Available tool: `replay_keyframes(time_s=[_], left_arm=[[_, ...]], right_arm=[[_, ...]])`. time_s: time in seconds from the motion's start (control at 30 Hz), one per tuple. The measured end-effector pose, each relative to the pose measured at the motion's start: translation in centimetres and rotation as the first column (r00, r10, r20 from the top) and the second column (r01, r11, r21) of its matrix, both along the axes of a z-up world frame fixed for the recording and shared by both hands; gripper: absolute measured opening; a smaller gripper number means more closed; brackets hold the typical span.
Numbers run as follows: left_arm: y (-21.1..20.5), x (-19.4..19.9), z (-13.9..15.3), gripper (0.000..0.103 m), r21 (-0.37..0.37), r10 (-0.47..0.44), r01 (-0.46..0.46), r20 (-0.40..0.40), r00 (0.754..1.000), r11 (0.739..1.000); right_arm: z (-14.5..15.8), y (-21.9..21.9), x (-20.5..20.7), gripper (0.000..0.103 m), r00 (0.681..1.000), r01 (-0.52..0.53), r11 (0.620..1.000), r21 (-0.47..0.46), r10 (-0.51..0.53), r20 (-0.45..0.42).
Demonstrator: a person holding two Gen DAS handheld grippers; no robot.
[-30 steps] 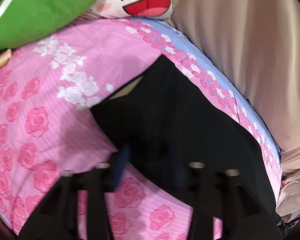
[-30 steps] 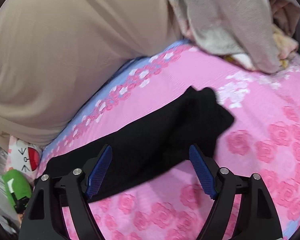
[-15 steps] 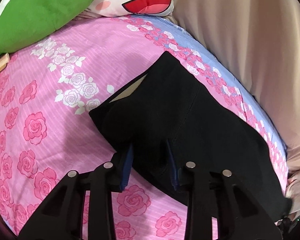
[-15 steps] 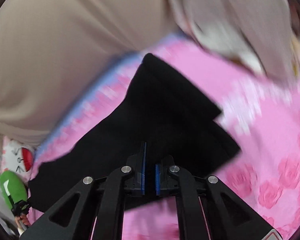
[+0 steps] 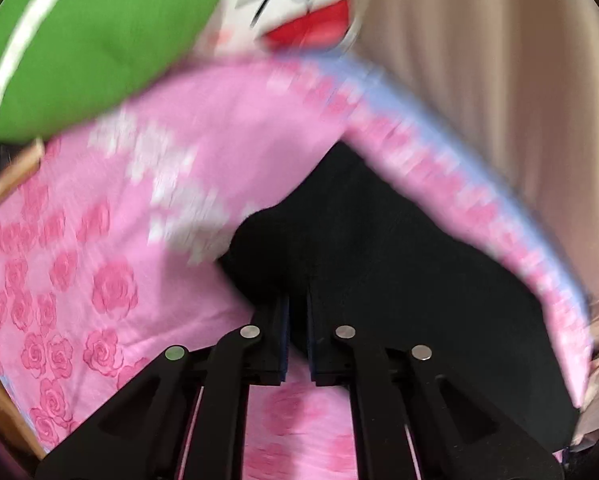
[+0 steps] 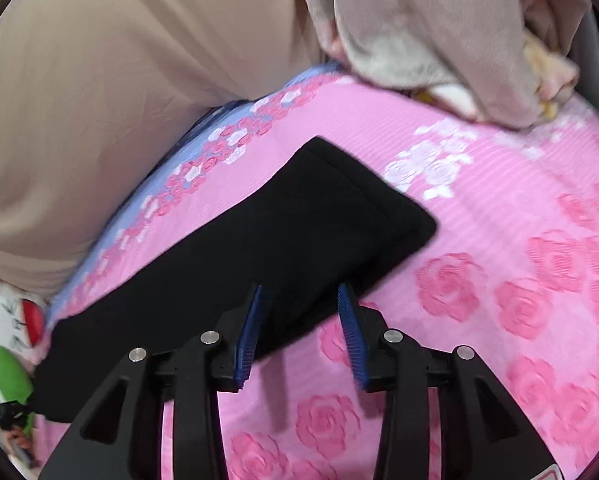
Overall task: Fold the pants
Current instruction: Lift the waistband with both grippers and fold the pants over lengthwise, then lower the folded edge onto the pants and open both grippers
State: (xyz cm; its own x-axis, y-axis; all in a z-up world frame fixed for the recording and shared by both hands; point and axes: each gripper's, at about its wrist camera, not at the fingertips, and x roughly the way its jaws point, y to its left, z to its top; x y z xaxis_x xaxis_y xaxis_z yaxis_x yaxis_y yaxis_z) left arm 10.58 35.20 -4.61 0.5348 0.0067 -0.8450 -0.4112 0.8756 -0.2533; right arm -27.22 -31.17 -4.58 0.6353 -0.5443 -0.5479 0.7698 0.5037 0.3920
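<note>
The black pants (image 6: 259,248) lie in a long strip on the pink rose-print bed sheet (image 6: 499,280), near the beige curtain (image 6: 119,80). The left claw (image 5: 297,308) is clenched on the pants' edge, near the green pillow (image 5: 91,40). The right claw (image 6: 303,300) is released, its blue pads (image 6: 249,332) straddling the near edge of the pants.

- Bed covered by a pink rose-print sheet (image 6: 499,208) with a blue border
- Black fabric pants (image 6: 283,236) lying flat on it
- Green cushion (image 5: 87,40)
- Crumpled beige cloth pile (image 6: 439,28)
</note>
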Motion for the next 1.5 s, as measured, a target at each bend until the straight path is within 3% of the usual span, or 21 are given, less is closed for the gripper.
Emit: replay_keyframes(time_s=[0.13,0.27,0.33,0.37,0.4,0.43,0.47,0.6,0.63,0.7,0.8,0.87,0.93,0.97,1.0,1.1,1.2,1.27,1.33,1.4,1.5], left_arm=[[-1.0,-2.5,1.5,0.012,0.053,-0.01,0.008,0.04,0.999,0.999],[-2.4,-4.0,4.4,0.013,0.088,0.01,-0.017,0.081,0.997,0.996],[-4.2,-4.4,6.3,0.013,0.174,0.02,-0.042,0.128,0.992,0.984],[-5.1,-4.6,7.1,0.015,0.213,0.023,-0.055,0.152,0.988,0.976],[-6.2,-4.7,7.8,0.018,0.258,0.026,-0.073,0.181,0.983,0.964],[-6.7,-4.6,8.0,0.03,0.276,0.031,-0.085,0.196,0.98,0.957],[-7.0,-4.2,8.0,0.038,0.294,0.026,-0.086,0.202,0.979,0.952],[-7.3,-1.7,4.7,0.039,0.274,-0.04,0.012,0.095,0.995,0.962],[-6.9,-1.1,3.1,0.039,0.263,-0.034,0.021,0.048,0.998,0.965],[-6.3,-1.2,1.3,0.038,0.253,-0.032,0.028,0.012,0.999,0.967],[-4.8,-1.5,-0.6,0.041,0.243,-0.035,0.036,-0.006,0.999,0.969],[-4.6,-1.7,-0.7,0.041,0.25,-0.055,0.052,0.004,0.998,0.967],[-4.8,-1.6,-0.9,0.041,0.265,-0.074,0.068,0.01,0.997,0.962],[-4.9,-1.6,-1.0,0.042,0.276,-0.08,0.073,0.015,0.997,0.958],[-5.1,-1.6,-1.1,0.042,0.288,-0.083,0.073,0.021,0.996,0.955],[-5.5,-1.5,-1.1,0.043,0.309,-0.079,0.066,0.03,0.996,0.949],[-5.7,-1.2,-1.1,0.044,0.331,-0.074,0.059,0.032,0.997,0.942],[-5.7,-1.2,-1.1,0.045,0.337,-0.074,0.058,0.034,0.997,0.94],[-5.8,-1.3,-1.2,0.045,0.343,-0.077,0.059,0.037,0.996,0.938],[-5.8,-1.5,-1.2,0.046,0.342,-0.077,0.058,0.042,0.996,0.938],[-6.0,-1.4,-1.2,0.046,0.349,-0.072,0.052,0.045,0.996,0.936]], right_arm=[[3.1,3.3,0.1,0.041,0.997,0.045,0.989,-0.142,-0.052,-0.05],[8.4,7.6,6.4,0.064,0.976,-0.219,0.95,-0.223,0.212,-0.055],[10.1,9.7,11.5,0.065,0.92,-0.39,0.894,-0.221,0.385,-0.065],[10.8,11.3,15.9,0.065,0.857,-0.514,0.833,-0.205,0.509,-0.084],[10.9,12.5,18.1,0.065,0.823,-0.567,0.799,-0.199,0.562,-0.088],[11.0,13.6,21.0,0.065,0.778,-0.627,0.756,-0.187,0.622,-0.09],[10.8,15.0,25.2,0.065,0.702,-0.711,0.687,-0.15,0.705,-0.098],[8.6,18.3,38.0,0.063,0.55,-0.833,0.554,-0.006,0.825,-0.131],[7.8,18.8,41.0,0.063,0.537,-0.838,0.546,0.028,0.832,-0.14],[6.5,19.0,45.6,0.045,0.52,-0.84,0.537,0.079,0.838,-0.167],[4.6,19.1,50.6,0.045,0.506,-0.83,0.538,0.146,0.838,-0.206],[3.0,19.5,52.5,0.046,0.476,-0.827,0.53,0.187,0.837,-0.269],[1.8,20.4,53.2,0.047,0.42,-0.844,0.486,0.227,0.862,-0.282],[1.4,21.2,53.2,0.04,0.392,-0.858,0.462,0.226,0.872,-0.293],[1.2,21.8,53.4,0.022,0.377,-0.868,0.453,0.204,0.868,-0.322],[1.1,22.8,54.7,0.006,0.408,-0.862,0.49,0.127,0.821,-0.4],[1.8,21.0,56.2,0.0,0.491,-0.828,0.554,0.088,0.792,-0.364],[2.3,20.0,56.6,0.0,0.568,-0.781,0.624,0.024,0.726,-0.388],[3.7,19.2,54.8,0.001,0.63,-0.751,0.66,-0.009,0.712,-0.31],[4.4,20.1,52.7,0.006,0.609,-0.779,0.626,-0.016,0.752,-0.252],[3.6,23.7,49.9,0.006,0.499,-0.856,0.517,-0.024,0.813,-0.3]])
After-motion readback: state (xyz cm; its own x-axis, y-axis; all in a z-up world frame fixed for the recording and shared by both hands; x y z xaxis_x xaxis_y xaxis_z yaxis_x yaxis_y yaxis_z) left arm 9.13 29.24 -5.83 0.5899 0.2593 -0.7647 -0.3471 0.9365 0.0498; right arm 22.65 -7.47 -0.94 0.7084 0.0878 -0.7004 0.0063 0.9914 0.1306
